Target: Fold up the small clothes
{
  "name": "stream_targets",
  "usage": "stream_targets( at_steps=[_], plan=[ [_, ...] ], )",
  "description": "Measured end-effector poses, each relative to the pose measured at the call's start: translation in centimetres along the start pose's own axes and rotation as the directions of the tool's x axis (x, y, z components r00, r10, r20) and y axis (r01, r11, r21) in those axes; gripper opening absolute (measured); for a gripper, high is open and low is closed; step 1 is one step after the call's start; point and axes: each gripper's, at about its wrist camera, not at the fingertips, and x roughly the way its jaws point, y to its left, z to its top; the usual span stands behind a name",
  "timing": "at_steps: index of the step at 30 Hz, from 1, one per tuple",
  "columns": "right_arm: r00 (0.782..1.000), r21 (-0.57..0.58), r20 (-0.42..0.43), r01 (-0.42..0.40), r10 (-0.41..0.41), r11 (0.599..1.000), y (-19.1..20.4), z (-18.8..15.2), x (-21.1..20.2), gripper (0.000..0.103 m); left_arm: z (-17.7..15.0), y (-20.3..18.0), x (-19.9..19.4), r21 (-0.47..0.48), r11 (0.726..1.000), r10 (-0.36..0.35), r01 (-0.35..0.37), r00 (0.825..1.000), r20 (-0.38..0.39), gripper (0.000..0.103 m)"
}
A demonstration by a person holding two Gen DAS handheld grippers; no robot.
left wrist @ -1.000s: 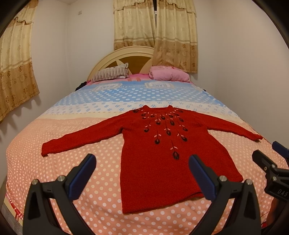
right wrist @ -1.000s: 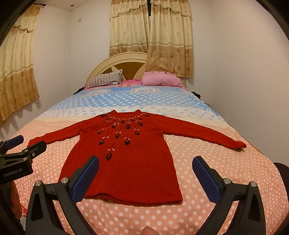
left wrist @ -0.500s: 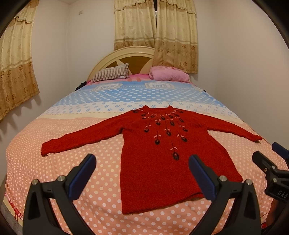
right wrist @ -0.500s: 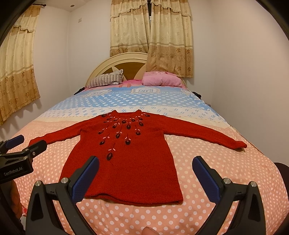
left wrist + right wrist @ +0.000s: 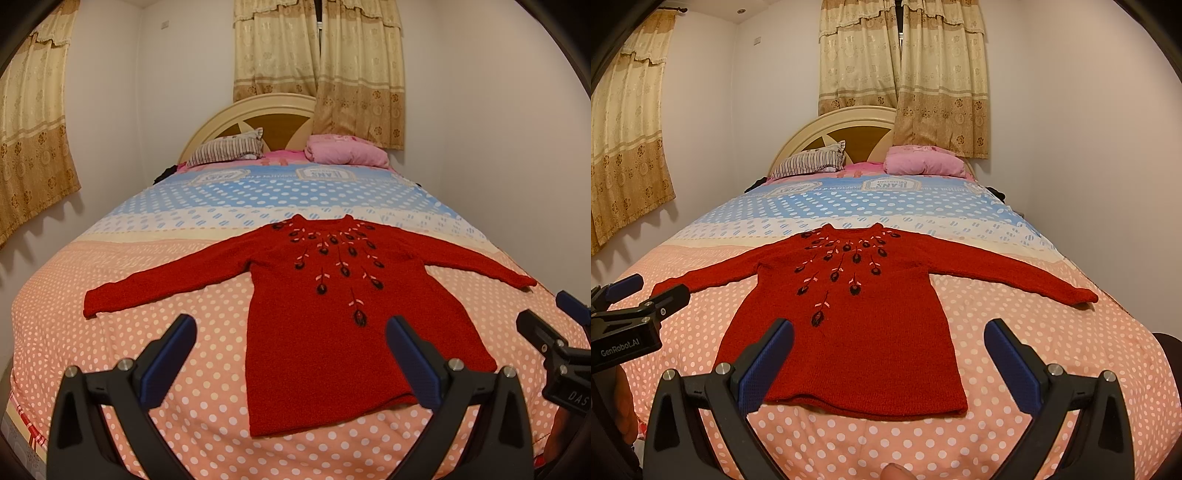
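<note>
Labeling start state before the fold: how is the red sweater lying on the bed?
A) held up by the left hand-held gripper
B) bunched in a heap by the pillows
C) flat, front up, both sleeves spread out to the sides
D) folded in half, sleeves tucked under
C: the red sweater lies flat on the bed, embroidered front up, sleeves out to both sides; neither open hand-held gripper touches it.

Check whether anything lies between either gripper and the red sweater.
Nothing visible does. The sweater lies flat on the bedspread, with only bare spread between it and the left gripper and right gripper. Both jaws are open and empty.
</note>
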Motion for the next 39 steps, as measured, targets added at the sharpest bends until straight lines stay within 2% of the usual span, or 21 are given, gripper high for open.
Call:
stream_targets(
  at_steps=[5,16,24,30,34,39],
  plan=[
    [0.999,0.011,0.004,-0.040,0.040,0.999,0.1,-0.1,-0.1,0.102,0.1,0.0,-0.1,-0.001,1.000,0.000,0.000,1.000,-0.001,0.103],
    [0.999,0.012,0.009,-0.050,0.049,0.999,0.1,-0.1,-0.3,0.102,0.1,0.0,-0.1,-0.001,1.000,0.000,0.000,1.000,0.000,0.103],
    [0.998,0.037,0.017,-0.065,0.065,0.997,-1.2,0.1,0.3,0.102,0.6,0.5,0.6,-0.003,1.000,0.006,-0.006,1.000,0.004,0.103],
    [0.999,0.021,-0.001,-0.045,0.045,0.999,-1.6,0.1,1.6,0.102,1.6,0.0,1.8,0.039,0.999,0.013,-0.013,1.000,0.006,0.103],
    [0.992,0.103,-0.061,-0.101,0.107,0.990,-4.6,0.8,4.3,0.102,2.6,-1.0,3.4,0.093,0.995,0.024,-0.025,1.000,0.017,0.103],
    [0.992,0.151,-0.124,0.010,0.009,0.989,-9.8,1.8,8.2,0.102,3.8,-1.5,7.1,0.078,0.997,0.029,-0.029,1.000,0.000,0.103]
  ],
)
